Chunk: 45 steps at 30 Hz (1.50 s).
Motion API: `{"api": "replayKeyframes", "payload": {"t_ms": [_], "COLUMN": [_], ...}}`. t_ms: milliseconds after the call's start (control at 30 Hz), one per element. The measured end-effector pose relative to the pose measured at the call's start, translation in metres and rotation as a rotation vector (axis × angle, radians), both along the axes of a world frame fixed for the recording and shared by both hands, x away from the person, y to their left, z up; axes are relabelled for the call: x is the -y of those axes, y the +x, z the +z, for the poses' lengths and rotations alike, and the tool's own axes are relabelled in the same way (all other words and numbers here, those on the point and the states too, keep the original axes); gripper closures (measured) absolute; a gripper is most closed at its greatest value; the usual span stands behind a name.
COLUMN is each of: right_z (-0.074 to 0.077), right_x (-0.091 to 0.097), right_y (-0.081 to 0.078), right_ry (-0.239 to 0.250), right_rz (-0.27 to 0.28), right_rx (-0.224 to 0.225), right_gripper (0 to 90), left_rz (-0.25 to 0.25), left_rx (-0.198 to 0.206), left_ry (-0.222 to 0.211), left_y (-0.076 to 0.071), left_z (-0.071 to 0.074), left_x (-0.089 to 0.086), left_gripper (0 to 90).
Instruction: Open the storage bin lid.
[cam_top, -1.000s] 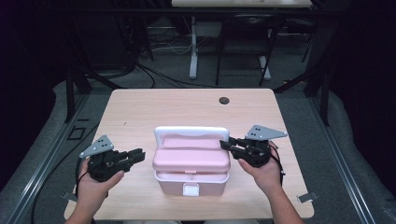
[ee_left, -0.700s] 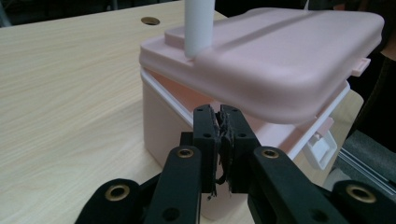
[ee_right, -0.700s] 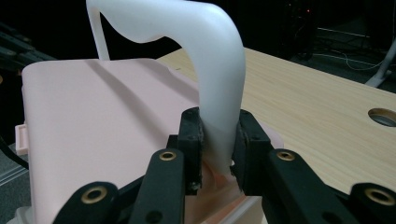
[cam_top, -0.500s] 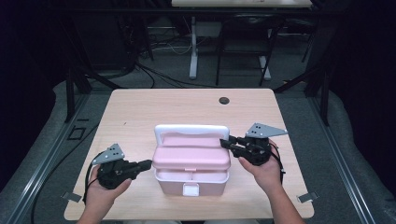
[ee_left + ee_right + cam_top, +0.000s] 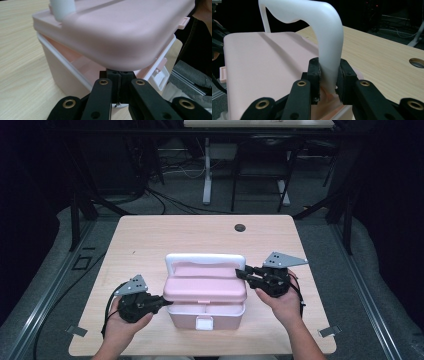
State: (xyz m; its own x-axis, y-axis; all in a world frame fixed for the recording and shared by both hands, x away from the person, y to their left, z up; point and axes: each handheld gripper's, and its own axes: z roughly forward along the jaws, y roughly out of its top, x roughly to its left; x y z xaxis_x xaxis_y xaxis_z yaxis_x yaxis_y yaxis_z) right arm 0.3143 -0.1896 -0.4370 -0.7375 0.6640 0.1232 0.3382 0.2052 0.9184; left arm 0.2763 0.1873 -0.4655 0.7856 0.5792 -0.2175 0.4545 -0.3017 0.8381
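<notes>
A pink plastic box [image 5: 207, 302] is sitting on the near half of the wooden table [image 5: 150, 240], just in front of the person. It is rounded at the corners, smooth and matte, with a paler, translucent lower body rimmed in white and a small white latch [image 5: 204, 322] on the face nearest the person. Its pink lid [image 5: 120, 32] is lying tilted, lifted clear of the body at the box's left end so that a gap is showing beneath it. A glossy white handle [image 5: 322, 32], a broad curved arch, is standing upright along the far edge of the lid.

At the box's right end, the right gripper [image 5: 329, 78] is clamping its two black jaws on the foot of that handle, one pad pressing on each side. At the box's left end, the left gripper [image 5: 119, 80] is sitting with its jaws brought fully together, nothing between them, their tips tucked just under the raised corner of the lid; whether they are touching it cannot be told. They have just been closing.

Beyond the box, near the table's far edge, a round dark hole [image 5: 240, 227] is showing in the pale woodgrain.
</notes>
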Motion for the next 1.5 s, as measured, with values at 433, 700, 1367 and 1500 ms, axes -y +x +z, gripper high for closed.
{"api": "replayKeyframes", "payload": {"t_ms": [433,700,1367,1500], "right_z": [0.000,-0.001,0.012,0.012], "right_x": [0.001,0.002,0.026,0.030], "right_y": [0.000,0.001,-0.016,-0.024], "right_ry": [0.003,0.016,0.066,0.074], "right_rz": [0.001,-0.010,-0.064,-0.070], "right_rx": [-0.002,0.012,0.043,0.054], "right_gripper": [74.4,71.4,64.7,65.5], "left_rz": [-0.012,-0.009,-0.001,-0.001], "left_rx": [0.014,0.014,0.032,0.034], "left_ry": [-0.001,-0.007,-0.019,-0.021], "left_y": [0.000,0.001,0.006,0.008], "left_z": [0.006,0.008,0.022,0.025], "left_x": [0.006,0.007,0.007,0.007], "left_gripper": [90.0,90.0,89.9,90.0]}}
